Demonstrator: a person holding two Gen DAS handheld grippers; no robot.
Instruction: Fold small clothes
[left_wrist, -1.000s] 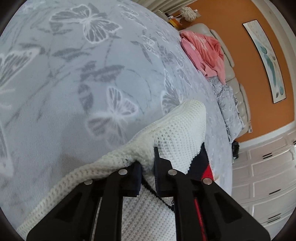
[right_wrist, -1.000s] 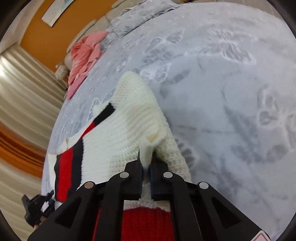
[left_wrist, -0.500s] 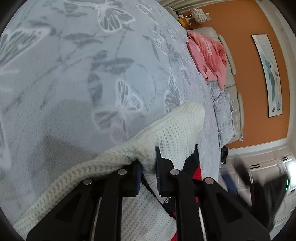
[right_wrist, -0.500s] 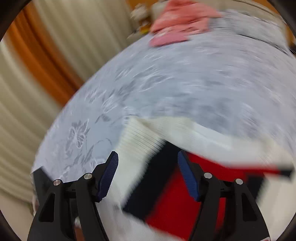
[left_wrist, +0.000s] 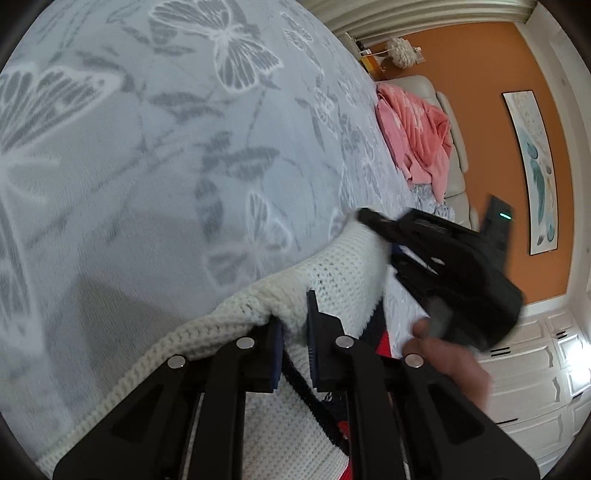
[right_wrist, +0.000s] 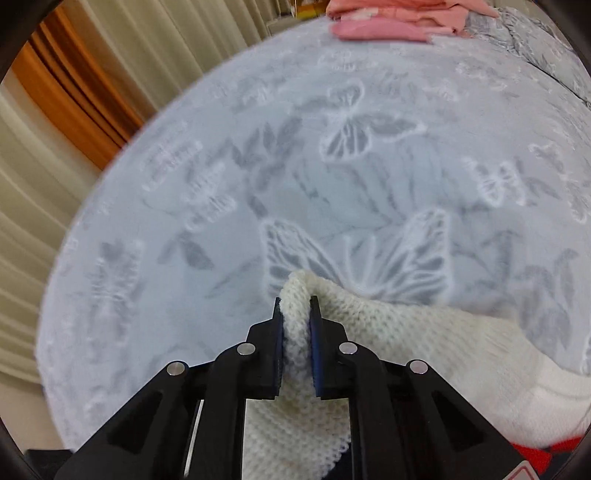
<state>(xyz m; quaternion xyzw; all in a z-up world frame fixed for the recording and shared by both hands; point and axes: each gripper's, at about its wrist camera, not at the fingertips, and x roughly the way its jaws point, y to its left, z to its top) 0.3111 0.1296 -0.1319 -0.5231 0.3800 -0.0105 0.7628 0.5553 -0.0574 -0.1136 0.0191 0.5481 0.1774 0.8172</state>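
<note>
A cream knit sweater (left_wrist: 343, 280) with red and dark stripes lies on the butterfly-print bedspread (left_wrist: 166, 166). My left gripper (left_wrist: 295, 314) is shut on a bunched edge of it at the bottom of the left wrist view. In the same view my right gripper (left_wrist: 380, 232), held by a hand (left_wrist: 450, 358), sits at the sweater's far corner. In the right wrist view the right gripper (right_wrist: 295, 306) has its jaws closing on a cream fold of the sweater (right_wrist: 388, 332), with the pads pressing the knit. A red stripe (right_wrist: 535, 454) shows at the lower right.
A pink garment (left_wrist: 417, 136) lies at the bed's far end by a pale sofa (left_wrist: 454, 129); the right wrist view shows it as well (right_wrist: 388, 18). Curtains (right_wrist: 55, 184) hang past the bed's edge. White cabinets (left_wrist: 535, 369) stand under an orange wall.
The right gripper let go of the sweater's fold, swung across with its jaws wide, and has now closed on another cream corner. The left gripper kept its hold and rolled slightly.
</note>
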